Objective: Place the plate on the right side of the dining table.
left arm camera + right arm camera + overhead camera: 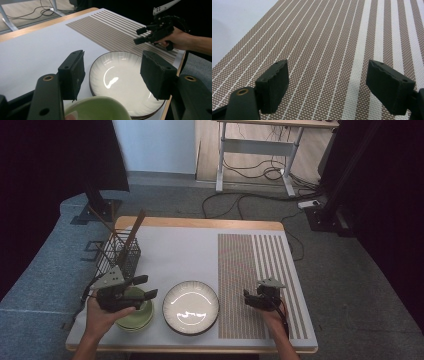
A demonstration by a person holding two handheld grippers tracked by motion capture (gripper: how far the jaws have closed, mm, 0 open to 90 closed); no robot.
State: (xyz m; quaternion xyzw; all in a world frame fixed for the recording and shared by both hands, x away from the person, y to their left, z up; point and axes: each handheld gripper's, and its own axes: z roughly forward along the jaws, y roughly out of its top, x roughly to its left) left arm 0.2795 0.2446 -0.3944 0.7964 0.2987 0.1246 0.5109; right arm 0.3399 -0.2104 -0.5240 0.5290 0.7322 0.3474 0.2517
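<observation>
The table took up most of the scene, pale grey on top with a wooden edge, and down its right side lay the brown-and-white striped placemat. At the far left corner stood the black wire basket, with long wooden utensils leaning up out of it. Front and centre sat the white ribbed plate, dark at the rim, bare and catching the light, resting flat on the table just left of the placemat. Just beside it on the left was the stack of green bowls, near the table's front edge, and that was where the work was. The left gripper hung right over those bowls, its jaws spread wide and holding nothing; from the left gripper view the green rim sat below and between the jaws, though I could not tell if anything touched it, and the plate showed beyond them. Over on the other side, the right gripper hovered above the placemat, well apart from the plate and bowls. Its jaws were parted too, with nothing between them, and in the right gripper view only the woven stripes lay under them.
</observation>
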